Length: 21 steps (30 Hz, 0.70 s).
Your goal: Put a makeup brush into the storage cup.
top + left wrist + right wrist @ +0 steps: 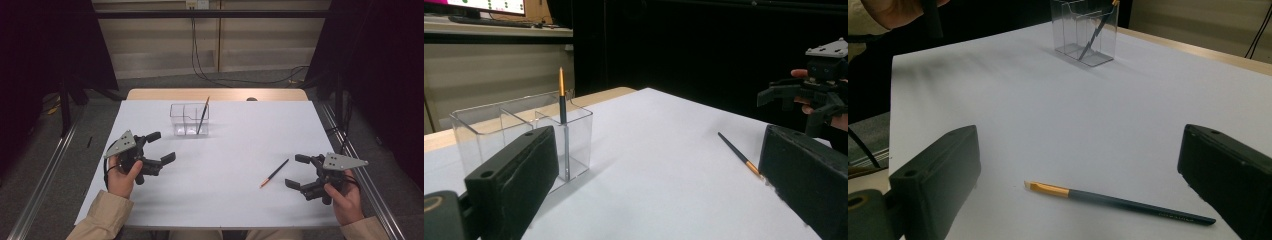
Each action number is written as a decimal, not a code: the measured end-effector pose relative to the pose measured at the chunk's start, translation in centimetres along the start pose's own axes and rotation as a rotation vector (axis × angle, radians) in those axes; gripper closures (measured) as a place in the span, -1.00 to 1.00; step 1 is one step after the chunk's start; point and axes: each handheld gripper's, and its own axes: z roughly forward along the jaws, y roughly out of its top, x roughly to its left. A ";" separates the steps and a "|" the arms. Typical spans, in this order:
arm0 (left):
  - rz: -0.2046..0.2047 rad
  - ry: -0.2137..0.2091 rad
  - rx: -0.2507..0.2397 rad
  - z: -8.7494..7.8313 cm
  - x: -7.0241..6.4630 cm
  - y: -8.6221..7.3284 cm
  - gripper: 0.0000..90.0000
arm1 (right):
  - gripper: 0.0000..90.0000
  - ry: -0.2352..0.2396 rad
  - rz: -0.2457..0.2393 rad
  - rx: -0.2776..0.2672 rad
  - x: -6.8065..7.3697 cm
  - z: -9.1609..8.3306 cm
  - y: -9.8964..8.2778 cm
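High view: overhead, facing forward and down, far, whole table [220, 200]. Left gripper view: low, near the surface, organizer [524, 135] at 10 o'clock. Right gripper view: low, close. All share the loose pencil [1118, 201] and organizer

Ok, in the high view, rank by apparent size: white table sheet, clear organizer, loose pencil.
1. White table sheet, by far the largest.
2. Clear organizer.
3. Loose pencil; comparable in length to the organizer's width, but far thinner.
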 end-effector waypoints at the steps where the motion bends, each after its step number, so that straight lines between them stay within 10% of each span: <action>1: 0.001 0.002 0.000 -0.2 0.0 0.0 -0.94 | -0.93 -0.002 -0.001 0.002 0.0 0.0 0.0; 21: 0.005 0.014 0.001 -3.2 -0.7 -0.7 -0.94 | -0.94 0.000 0.000 0.004 -0.1 0.3 0.0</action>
